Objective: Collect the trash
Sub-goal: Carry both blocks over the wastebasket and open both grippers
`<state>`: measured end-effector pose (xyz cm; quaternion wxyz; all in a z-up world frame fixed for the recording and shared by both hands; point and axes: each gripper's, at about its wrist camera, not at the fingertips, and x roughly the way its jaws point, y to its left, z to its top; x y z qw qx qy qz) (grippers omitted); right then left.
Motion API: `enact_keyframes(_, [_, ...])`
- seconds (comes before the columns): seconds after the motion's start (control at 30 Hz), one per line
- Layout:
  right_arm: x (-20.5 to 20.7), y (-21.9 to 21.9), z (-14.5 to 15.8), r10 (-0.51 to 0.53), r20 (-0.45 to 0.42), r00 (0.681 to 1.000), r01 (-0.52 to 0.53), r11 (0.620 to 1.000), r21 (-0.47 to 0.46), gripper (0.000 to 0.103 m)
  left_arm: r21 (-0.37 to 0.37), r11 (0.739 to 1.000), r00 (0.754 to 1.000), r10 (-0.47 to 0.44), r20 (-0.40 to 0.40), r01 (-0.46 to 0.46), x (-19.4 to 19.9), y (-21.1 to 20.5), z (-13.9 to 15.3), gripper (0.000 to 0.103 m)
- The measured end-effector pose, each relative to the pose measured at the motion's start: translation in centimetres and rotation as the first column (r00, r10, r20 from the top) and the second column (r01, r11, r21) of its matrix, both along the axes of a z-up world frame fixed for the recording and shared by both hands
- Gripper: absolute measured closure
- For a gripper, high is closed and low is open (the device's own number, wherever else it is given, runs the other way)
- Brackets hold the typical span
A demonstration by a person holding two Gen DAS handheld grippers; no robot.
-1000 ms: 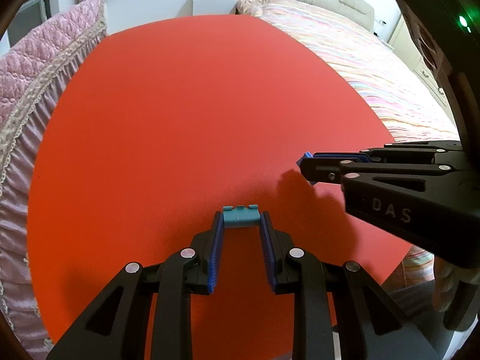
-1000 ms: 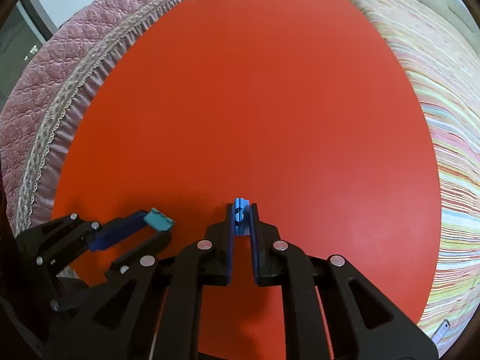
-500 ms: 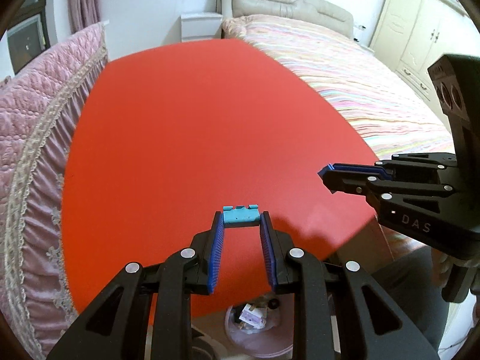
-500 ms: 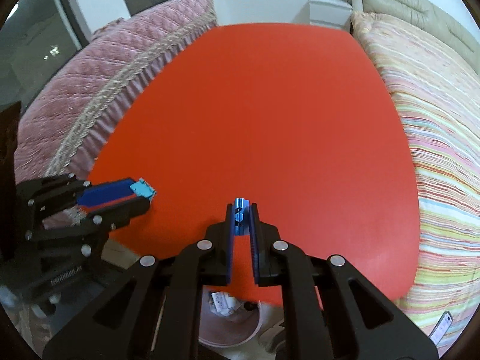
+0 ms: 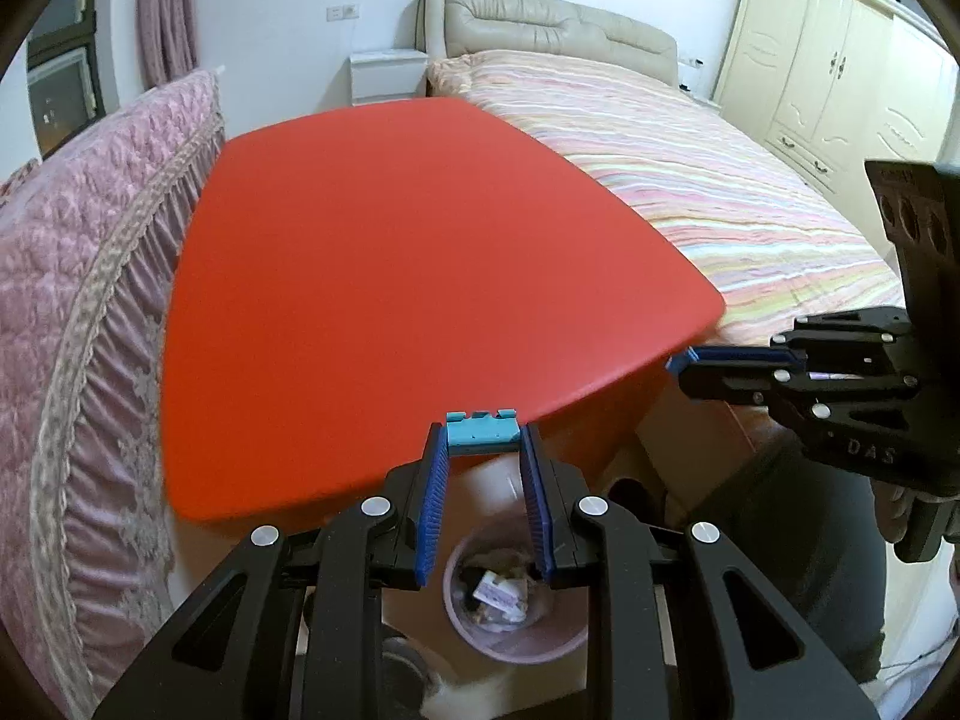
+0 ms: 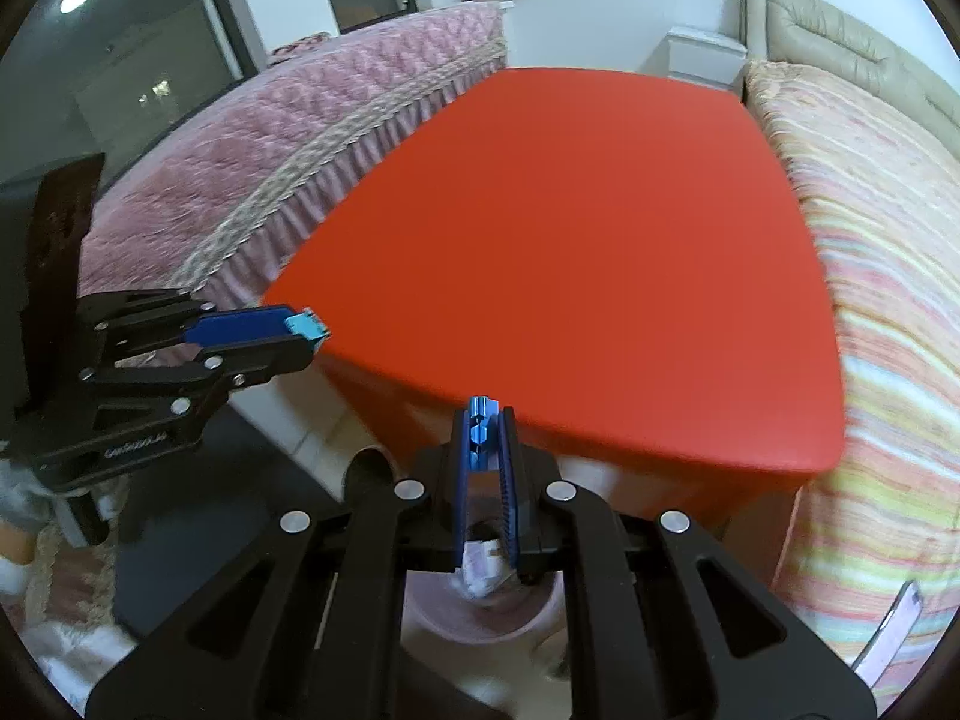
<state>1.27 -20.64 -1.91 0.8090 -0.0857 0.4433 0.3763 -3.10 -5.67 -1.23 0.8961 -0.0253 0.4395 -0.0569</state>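
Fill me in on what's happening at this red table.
A person holds a two-finger gripper in each hand at the near edge of the red table. The left gripper grips a small teal piece at its fingertips; the right gripper is pinched on a small blue clip. A pink trash bin with scraps inside sits on the floor right below both.

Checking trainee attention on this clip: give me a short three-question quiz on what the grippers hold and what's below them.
1. True or false: the left gripper holds a teal block.
2. Below the grippers stands: A) a pink bin, B) a cardboard box, C) a blue bucket.
3. Fill in: the piece in the right gripper is coloured ___.
Key: 1 true; 2 A; 3 blue.
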Motion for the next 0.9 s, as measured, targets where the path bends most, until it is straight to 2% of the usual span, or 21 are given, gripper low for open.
enact_keyframes(0.3, [-4.0, -1.1, -3.5, 0.033, -0.068, 0.997, -0.035, 0.999, -0.028, 0.094, -0.05, 0.998, 0.997, -0.043, -0.066, 0.04, -3.9, -1.6, -2.9, 0.079])
enact_keyframes(0.73, [-4.5, -1.9, -4.1, 0.049, -0.1, 0.994, -0.05, 0.999, -0.01, 0.093, -0.104, 0.992, 0.991, -0.08, -0.104, 0.07, -4.1, -1.7, -3.9, 0.077])
enact_keyframes(0.77, [-4.4, -1.9, -4.3, 0.046, -0.097, 0.994, -0.048, 0.999, -0.019, 0.086, -0.103, 0.992, 0.992, -0.079, -0.103, 0.069, -4.1, -1.6, -4.0, 0.07])
enact_keyframes(0.8, [-4.3, -2.0, -4.4, 0.04, -0.093, 0.995, -0.043, 0.999, -0.024, 0.061, -0.106, 0.992, 0.992, -0.075, -0.105, 0.064, -4.0, -1.5, -4.0, 0.053])
enact_keyframes(0.83, [-4.2, -2.1, -4.4, 0.031, -0.091, 0.995, -0.033, 0.999, -0.02, 0.046, -0.108, 0.993, 0.993, -0.064, -0.104, 0.053, -4.0, -1.4, -4.1, 0.042])
enact_keyframes(0.87, [-4.1, -2.3, -4.4, 0.021, -0.088, 0.996, -0.022, 1.0, -0.013, 0.03, -0.105, 0.994, 0.994, -0.051, -0.098, 0.041, -4.0, -1.2, -4.1, 0.024])
enact_keyframes(0.9, [-4.1, -2.5, -4.4, 0.016, -0.089, 0.996, -0.017, 1.0, -0.01, 0.026, -0.103, 0.994, 0.996, -0.038, -0.084, 0.029, -4.1, -0.9, -4.0, 0.015])
